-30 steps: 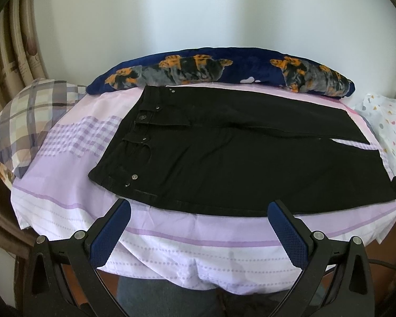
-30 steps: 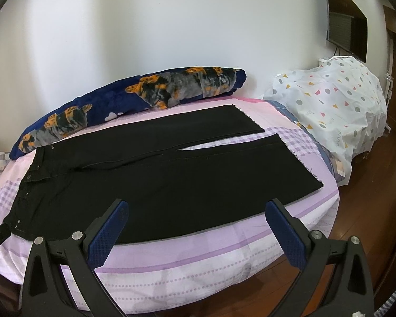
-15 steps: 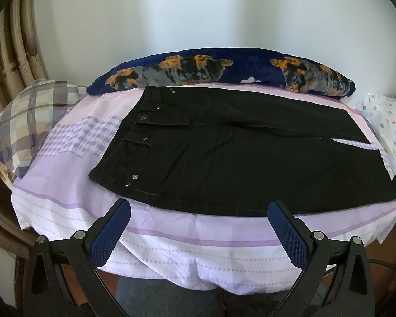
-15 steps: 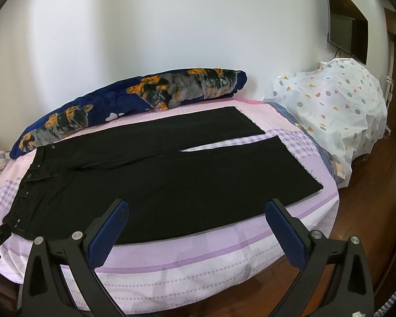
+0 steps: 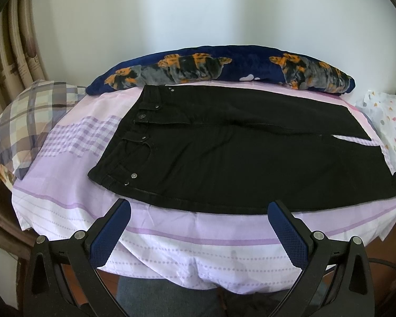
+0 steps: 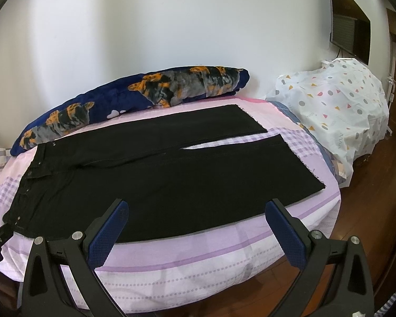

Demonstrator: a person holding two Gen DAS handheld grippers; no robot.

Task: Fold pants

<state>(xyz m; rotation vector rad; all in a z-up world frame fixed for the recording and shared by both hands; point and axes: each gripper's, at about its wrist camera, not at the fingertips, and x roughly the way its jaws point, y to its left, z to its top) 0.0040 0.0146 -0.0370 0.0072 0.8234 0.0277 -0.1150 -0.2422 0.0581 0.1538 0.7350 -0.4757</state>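
Black pants (image 5: pixel 237 153) (image 6: pixel 166 174) lie flat and spread out on a bed with a lilac sheet (image 5: pixel 187 232) (image 6: pixel 203 261), waistband to the left, both legs running right. My left gripper (image 5: pixel 199 211) hovers open near the bed's front edge, just short of the pants' near side by the waist end. My right gripper (image 6: pixel 196 211) is open too, held above the near leg's lower edge. Neither touches the cloth.
A dark blue bolster with orange print (image 5: pixel 224 68) (image 6: pixel 134 97) lies along the wall behind the pants. A plaid pillow (image 5: pixel 26 116) sits at the left. A white spotted cover (image 6: pixel 338 105) drapes something right of the bed. A wooden floor (image 6: pixel 369 224) lies at the right.
Both views have shifted very slightly; the pants lie as before and both grippers stay open.
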